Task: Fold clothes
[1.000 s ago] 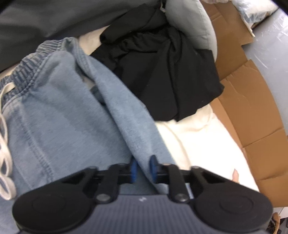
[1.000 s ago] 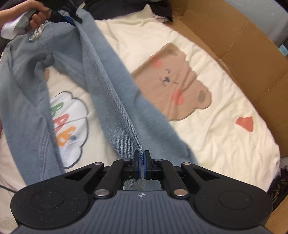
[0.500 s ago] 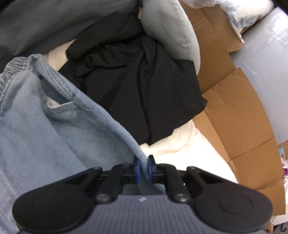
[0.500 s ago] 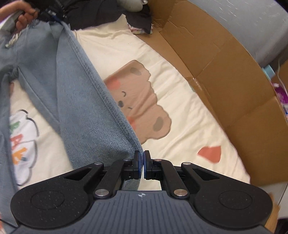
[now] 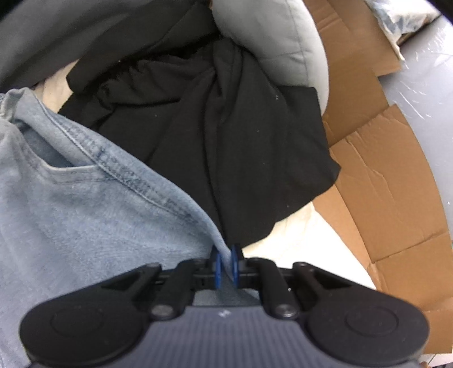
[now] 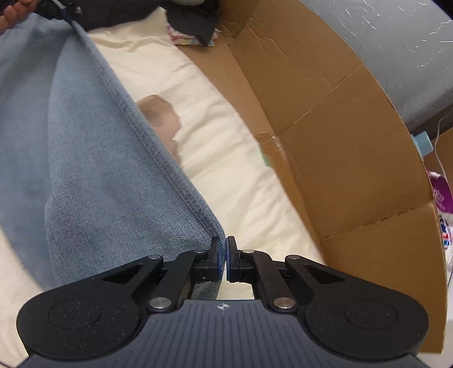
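Note:
Light blue denim trousers (image 5: 85,203) fill the left of the left wrist view, with a seam running to my left gripper (image 5: 225,266), which is shut on their edge. In the right wrist view the same trousers (image 6: 93,169) stretch from the far upper left down to my right gripper (image 6: 223,260), which is shut on the hem corner. The left gripper (image 6: 61,12) and the hand holding it show at the top left of that view. The trousers hang over a cream blanket (image 6: 226,158) with a brown bear print.
A heap of black clothes (image 5: 226,136) lies ahead of the left gripper, against a grey pillow (image 5: 277,42). Flattened brown cardboard (image 6: 339,136) borders the blanket on the right. A small patterned cloth (image 6: 192,36) lies at the blanket's far edge.
Both grippers have carried the trousers to the right across the blanket. The bear print is now mostly covered by denim, and the cardboard is closer. Both grips are unchanged.

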`<state>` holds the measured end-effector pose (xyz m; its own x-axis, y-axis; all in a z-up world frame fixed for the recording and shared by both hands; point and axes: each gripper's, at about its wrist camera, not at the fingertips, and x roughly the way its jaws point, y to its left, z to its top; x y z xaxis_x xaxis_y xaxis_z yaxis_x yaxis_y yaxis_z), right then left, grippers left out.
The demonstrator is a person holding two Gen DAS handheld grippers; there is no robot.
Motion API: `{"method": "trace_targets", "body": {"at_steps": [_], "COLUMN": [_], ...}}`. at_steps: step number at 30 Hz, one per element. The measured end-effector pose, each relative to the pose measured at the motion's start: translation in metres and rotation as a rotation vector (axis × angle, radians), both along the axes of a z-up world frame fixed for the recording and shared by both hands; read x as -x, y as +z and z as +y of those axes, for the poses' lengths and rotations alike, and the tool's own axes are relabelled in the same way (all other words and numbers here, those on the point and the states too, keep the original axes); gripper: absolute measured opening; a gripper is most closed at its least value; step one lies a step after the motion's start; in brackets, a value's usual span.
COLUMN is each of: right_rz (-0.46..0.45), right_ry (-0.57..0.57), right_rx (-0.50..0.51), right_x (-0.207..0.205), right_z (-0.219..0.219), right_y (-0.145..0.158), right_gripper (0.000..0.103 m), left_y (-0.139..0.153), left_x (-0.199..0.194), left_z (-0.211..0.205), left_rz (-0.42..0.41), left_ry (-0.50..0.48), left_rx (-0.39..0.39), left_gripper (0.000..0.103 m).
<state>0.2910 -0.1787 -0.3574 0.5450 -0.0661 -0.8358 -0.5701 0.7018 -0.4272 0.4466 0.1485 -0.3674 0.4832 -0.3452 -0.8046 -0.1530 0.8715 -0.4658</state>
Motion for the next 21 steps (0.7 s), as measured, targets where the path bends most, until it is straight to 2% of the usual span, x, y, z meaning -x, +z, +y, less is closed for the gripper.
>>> {"method": "trace_targets", "body": {"at_steps": [9,13,15,16,17,18,19,20,21], "right_rz": [0.001,0.007,0.013,0.010,0.007,0.004,-0.006,-0.021,-0.030], "right_ry": [-0.015,-0.034,-0.068,-0.088,-0.109,-0.129,-0.154,-0.180,-0.199], "right_rx": [0.059,0.077,0.056,0.030,0.004,-0.021,-0.051,-0.090,-0.132], "right_x": [-0.045,-0.054,-0.061,-0.062,-0.064,-0.066,-0.066,-0.065,-0.063], "right_z": [0.002,0.004,0.002,-0.002,-0.006,-0.010,-0.015,-0.022,-0.029], "right_y": [-0.022,-0.039,-0.048,-0.049,-0.050,-0.051,-0.049,-0.041,-0.034], "right_gripper": [0.000,0.000,0.001,0.003,0.013,0.019,0.030,0.037,0.037], "left_y": [0.006,-0.004,-0.009,-0.010,-0.010,-0.008,-0.006,-0.004,-0.003], "left_x": [0.006,-0.005,-0.010,-0.010,-0.009,-0.007,-0.005,-0.003,-0.001], "left_z": [0.000,-0.003,-0.006,-0.008,-0.009,-0.011,-0.012,-0.013,-0.014], "left_rz": [-0.026,0.005,0.017,0.020,0.016,0.004,-0.009,-0.025,-0.033], "left_ry": [0.029,0.018,0.015,0.018,0.020,0.012,0.001,-0.014,-0.026], "left_rx": [0.034,0.033,0.015,0.008,0.011,0.022,0.035,0.043,0.043], "left_gripper": [0.008,0.010,0.012,0.014,0.017,0.027,0.039,0.042,0.044]}}
